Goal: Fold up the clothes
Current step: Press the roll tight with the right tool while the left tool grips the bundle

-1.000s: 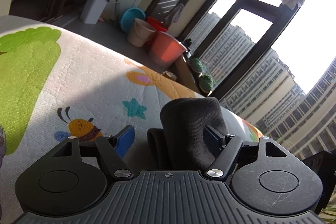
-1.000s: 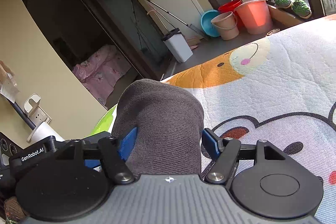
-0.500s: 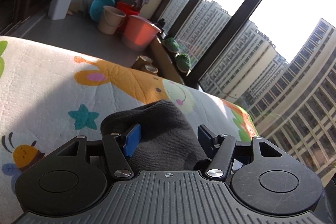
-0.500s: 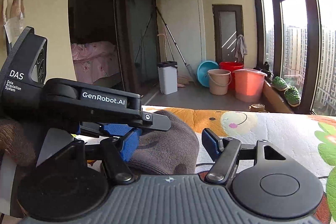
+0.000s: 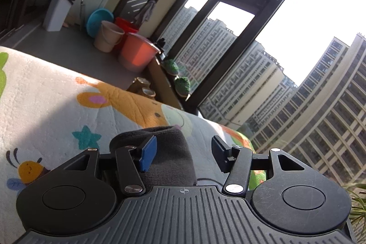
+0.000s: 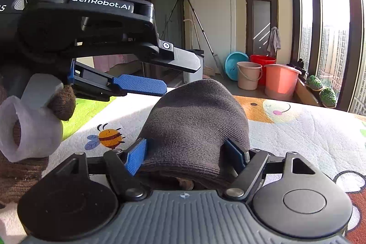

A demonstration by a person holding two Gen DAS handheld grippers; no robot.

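**Right gripper clamps the dark knit garment, left gripper stands open beside it**

The right gripper (image 6: pixel 189 156) is closed on a dark grey knit garment (image 6: pixel 194 125). Both blue pads (image 6: pixel 136 156) press into the cloth from either side, and the fabric bulges up in a rounded hump just ahead of the fingers, over the cartoon-print mat (image 6: pixel 308 136).

In the right wrist view the left gripper (image 6: pixel 141 84) reaches in from the upper left, above and to the left of the hump; one blue pad shows flat-on, apart from the cloth. A hand in a brown knit glove (image 6: pixel 61 102) holds it.

In the left wrist view the left gripper (image 5: pixel 183 152) has its jaws spread wide. A fold of the same garment (image 5: pixel 169 152) lies between them, against the left blue pad (image 5: pixel 148 153), with a clear gap to the right finger. Whether that pad actually touches the cloth cannot be told.

On the mat, a bee print (image 6: pixel 108 136) sits just left of the right gripper's left finger. Far ahead of both grippers, an orange bucket (image 6: pixel 280 78), a beige bucket (image 6: pixel 248 74) and a blue basin (image 6: pixel 233 61) stand on the floor by the window.
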